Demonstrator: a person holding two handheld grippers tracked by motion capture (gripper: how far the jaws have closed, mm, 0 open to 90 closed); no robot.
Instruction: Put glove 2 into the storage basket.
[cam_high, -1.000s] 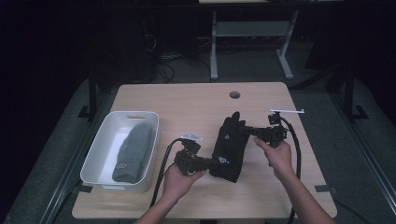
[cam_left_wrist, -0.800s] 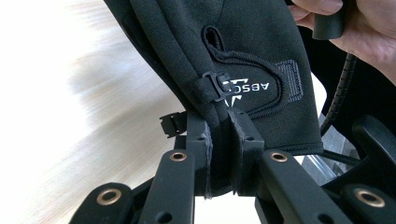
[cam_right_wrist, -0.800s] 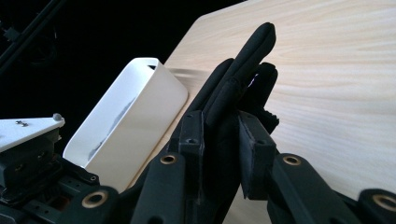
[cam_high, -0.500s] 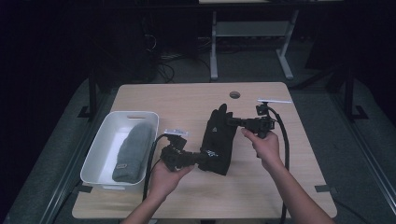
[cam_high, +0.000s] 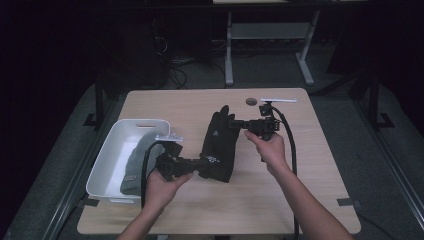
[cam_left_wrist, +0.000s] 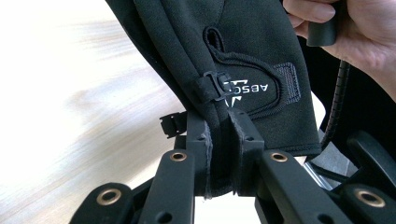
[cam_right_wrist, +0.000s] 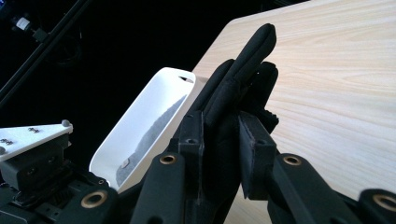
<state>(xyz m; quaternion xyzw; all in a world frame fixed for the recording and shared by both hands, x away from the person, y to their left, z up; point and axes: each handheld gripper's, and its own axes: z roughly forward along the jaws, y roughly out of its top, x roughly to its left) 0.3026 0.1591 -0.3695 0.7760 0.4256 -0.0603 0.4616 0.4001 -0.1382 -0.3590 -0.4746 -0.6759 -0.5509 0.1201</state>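
black glove (cam_high: 218, 146): soft matte fabric, frame centre, over pale wood-grain table (cam_high: 310, 190) | left gripper (cam_left_wrist: 219, 128): pinching cuff | right gripper (cam_right_wrist: 219, 130): pinching padded fingers | white rounded plastic bin (cam_high: 107, 162): left, holding grey cloth (cam_high: 131, 170)

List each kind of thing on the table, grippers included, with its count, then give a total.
Black glove: 1
Grey glove: 1
White bin: 1
Grippers, left and right: 2
Total: 5
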